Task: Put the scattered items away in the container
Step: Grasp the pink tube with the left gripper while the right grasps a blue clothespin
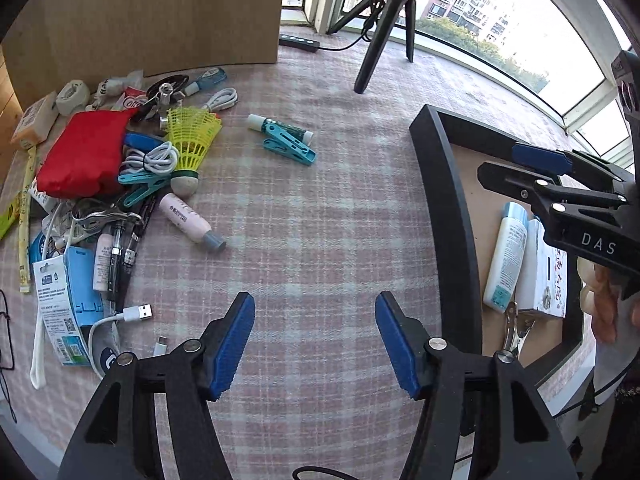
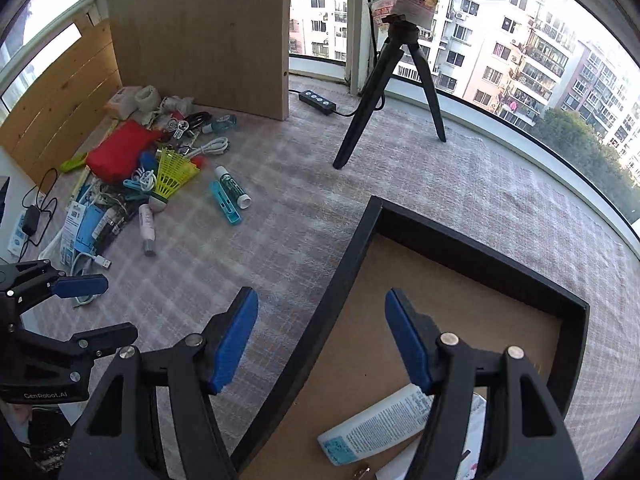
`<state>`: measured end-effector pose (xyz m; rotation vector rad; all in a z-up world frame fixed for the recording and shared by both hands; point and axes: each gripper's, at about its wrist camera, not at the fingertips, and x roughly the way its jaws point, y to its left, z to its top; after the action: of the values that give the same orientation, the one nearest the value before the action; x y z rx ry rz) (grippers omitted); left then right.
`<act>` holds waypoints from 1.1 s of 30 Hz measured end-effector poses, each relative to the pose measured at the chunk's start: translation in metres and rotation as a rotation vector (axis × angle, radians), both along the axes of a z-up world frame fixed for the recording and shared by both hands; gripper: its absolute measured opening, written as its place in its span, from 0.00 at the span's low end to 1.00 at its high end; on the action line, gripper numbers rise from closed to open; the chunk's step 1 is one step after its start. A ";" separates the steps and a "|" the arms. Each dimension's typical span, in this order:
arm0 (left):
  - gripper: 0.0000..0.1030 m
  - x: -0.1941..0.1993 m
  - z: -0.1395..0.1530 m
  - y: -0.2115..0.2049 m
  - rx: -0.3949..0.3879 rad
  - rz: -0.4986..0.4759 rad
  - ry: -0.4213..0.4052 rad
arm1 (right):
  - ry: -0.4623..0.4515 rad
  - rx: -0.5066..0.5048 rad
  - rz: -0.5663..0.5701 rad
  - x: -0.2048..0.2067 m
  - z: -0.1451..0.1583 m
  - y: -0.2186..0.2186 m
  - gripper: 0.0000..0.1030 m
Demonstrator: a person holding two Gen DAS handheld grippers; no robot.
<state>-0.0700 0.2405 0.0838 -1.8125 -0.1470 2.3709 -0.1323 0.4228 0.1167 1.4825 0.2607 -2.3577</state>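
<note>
Scattered items [image 1: 120,168] heaped at the far left of the checked cloth [image 1: 320,240], well apart from the black container [image 1: 448,216] at the right. In the container already: a white bottle [image 1: 506,256], a small box [image 1: 544,276], a metal clip [image 1: 514,328]. Nearest loose pieces: a pink bottle [image 1: 188,220], long axis slanting toward the open cloth with the grey cap leading; a teal clothes peg [image 1: 290,148] lying against a small tube [image 1: 280,126], both set crosswise. Left gripper [image 1: 316,344] over bare cloth between heap and container, jaws apart, nothing between the pads. Right gripper [image 2: 320,344] straddling the container's near wall, jaws wide, likewise empty. Heap up and to the left of both; left gripper judged nearer, so the likelier one for the pink bottle, closing across its short width.
</note>
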 end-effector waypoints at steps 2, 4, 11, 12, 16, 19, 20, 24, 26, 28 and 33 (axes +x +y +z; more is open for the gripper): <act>0.58 -0.005 -0.005 -0.018 0.006 0.050 -0.011 | -0.003 0.003 0.040 -0.002 -0.004 -0.019 0.62; 0.58 -0.009 -0.012 -0.033 0.010 0.097 -0.023 | -0.010 0.004 0.076 -0.005 -0.009 -0.037 0.59; 0.56 -0.030 -0.034 -0.064 0.036 0.221 -0.055 | -0.037 0.006 0.184 -0.026 -0.030 -0.088 0.46; 0.54 -0.032 -0.037 -0.066 0.039 0.236 -0.057 | -0.043 0.005 0.196 -0.030 -0.034 -0.094 0.43; 0.52 -0.039 -0.048 -0.071 0.033 0.266 -0.074 | -0.051 -0.003 0.237 -0.043 -0.046 -0.112 0.42; 0.50 -0.042 -0.053 -0.074 0.031 0.284 -0.080 | -0.054 -0.009 0.255 -0.053 -0.053 -0.121 0.41; 0.50 -0.044 -0.055 -0.075 0.032 0.287 -0.081 | -0.055 -0.012 0.263 -0.056 -0.055 -0.124 0.41; 0.49 -0.049 -0.058 -0.078 0.032 0.302 -0.085 | -0.049 0.005 0.283 -0.067 -0.064 -0.135 0.41; 0.47 -0.051 -0.060 -0.080 0.036 0.310 -0.089 | -0.047 0.006 0.295 -0.071 -0.066 -0.138 0.41; 0.46 -0.054 -0.063 -0.080 0.038 0.312 -0.095 | -0.049 0.006 0.300 -0.075 -0.069 -0.140 0.41; 0.45 -0.056 -0.068 -0.078 0.040 0.313 -0.103 | -0.047 0.008 0.314 -0.081 -0.074 -0.142 0.41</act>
<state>-0.1257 0.1626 0.0160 -2.0212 -0.5227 2.4482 -0.2134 0.2809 0.0423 1.3848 0.4555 -2.0732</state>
